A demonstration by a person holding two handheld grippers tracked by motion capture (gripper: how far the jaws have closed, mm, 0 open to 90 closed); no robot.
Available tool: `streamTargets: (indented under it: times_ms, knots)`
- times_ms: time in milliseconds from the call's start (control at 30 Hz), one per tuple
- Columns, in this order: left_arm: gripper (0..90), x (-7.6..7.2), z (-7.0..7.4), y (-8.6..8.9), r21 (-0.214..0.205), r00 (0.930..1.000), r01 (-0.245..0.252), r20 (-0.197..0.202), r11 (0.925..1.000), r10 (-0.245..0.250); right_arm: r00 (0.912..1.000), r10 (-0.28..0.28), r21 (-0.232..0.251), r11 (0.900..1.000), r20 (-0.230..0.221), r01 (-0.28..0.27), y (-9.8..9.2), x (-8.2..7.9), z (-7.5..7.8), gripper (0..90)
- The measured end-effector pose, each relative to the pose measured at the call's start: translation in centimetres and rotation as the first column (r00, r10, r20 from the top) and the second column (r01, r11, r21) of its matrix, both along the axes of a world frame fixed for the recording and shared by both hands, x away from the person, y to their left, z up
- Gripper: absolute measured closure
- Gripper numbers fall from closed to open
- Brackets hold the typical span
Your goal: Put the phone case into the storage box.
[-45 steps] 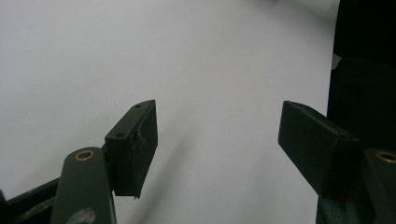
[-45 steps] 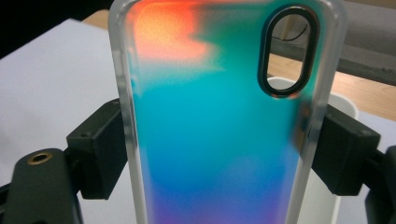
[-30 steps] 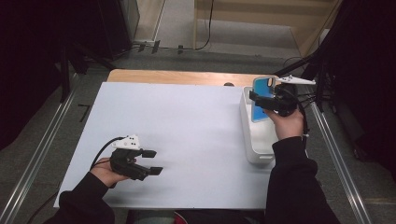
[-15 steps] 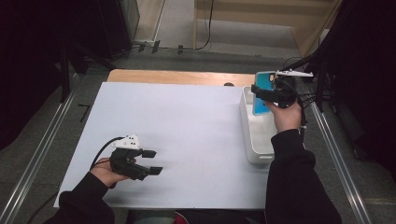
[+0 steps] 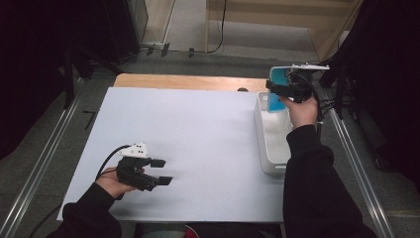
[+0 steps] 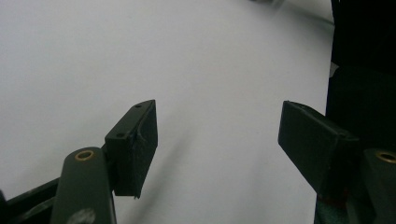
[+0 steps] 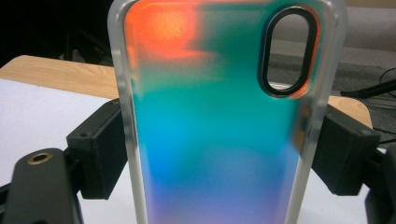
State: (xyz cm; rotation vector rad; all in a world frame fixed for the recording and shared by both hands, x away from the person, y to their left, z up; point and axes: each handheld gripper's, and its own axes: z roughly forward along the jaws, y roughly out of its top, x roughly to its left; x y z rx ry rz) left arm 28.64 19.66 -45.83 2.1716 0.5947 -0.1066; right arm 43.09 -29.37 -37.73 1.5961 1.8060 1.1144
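Left gripper (image 5: 159, 171) rests lower left of the high view on the white table sheet (image 5: 198, 129), jaws apart with nothing between, while farther off at upper right the right gripper (image 5: 275, 90) is clamped on an upright iridescent phone case (image 7: 219, 121) above the white bin (image 5: 270, 148).

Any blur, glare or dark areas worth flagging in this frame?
High view: both sides fall into deep black. Left gripper view: left gripper sharp, casting a soft shadow on the white board. Right gripper view: phone case looks soft and hazy.
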Motion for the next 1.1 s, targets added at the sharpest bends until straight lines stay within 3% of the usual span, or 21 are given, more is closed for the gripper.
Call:
streamTargets:
  times_ms: [667,1100]
  knots:
    - [28.0,0.0,0.0,0.0,0.007,1.0000,-0.005,-0.004,1.0000,0.005,0.9990,-0.035,-0.031,0.9989,-0.026,0.035,-0.2,3.1,0.6,14.8]
    - [28.0,0.0,-0.1,0.0,0.009,1.0000,-0.004,-0.004,1.0000,0.004,0.9986,-0.041,-0.048,0.9981,-0.035,0.039,0.4,4.3,-0.6,14.8]
